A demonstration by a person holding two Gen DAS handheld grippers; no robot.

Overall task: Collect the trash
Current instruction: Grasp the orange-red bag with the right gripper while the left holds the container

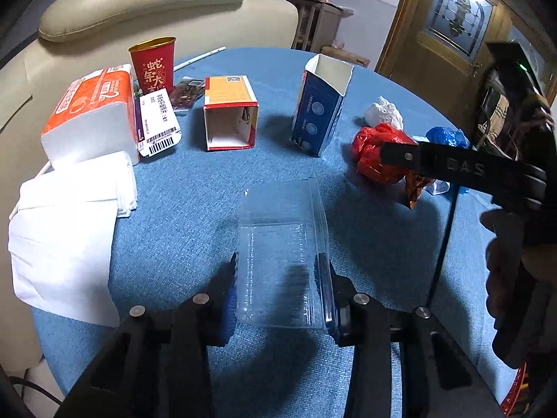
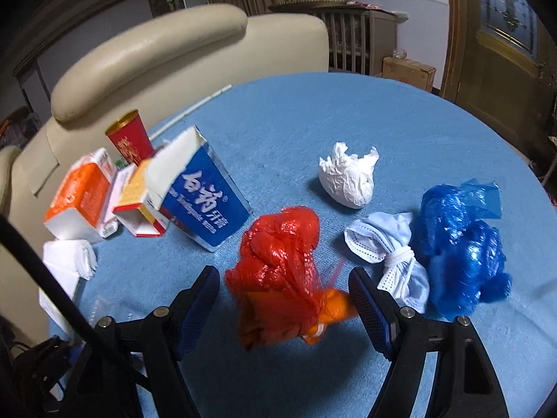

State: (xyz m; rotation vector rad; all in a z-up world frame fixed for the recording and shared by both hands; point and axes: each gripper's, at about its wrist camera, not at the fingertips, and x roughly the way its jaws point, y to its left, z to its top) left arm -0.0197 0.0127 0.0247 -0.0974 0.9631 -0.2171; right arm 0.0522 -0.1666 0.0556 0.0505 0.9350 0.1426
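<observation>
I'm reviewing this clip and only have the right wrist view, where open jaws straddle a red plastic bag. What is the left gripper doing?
Observer: The left gripper is shut on a clear plastic container, with its pads against the two sides.
Operator: Is anything hidden behind the toothpaste box?
Observer: Yes. A flat white package with a barcode label lies right beside the orange tissue pack. The label doesn't show in your view.
</observation>
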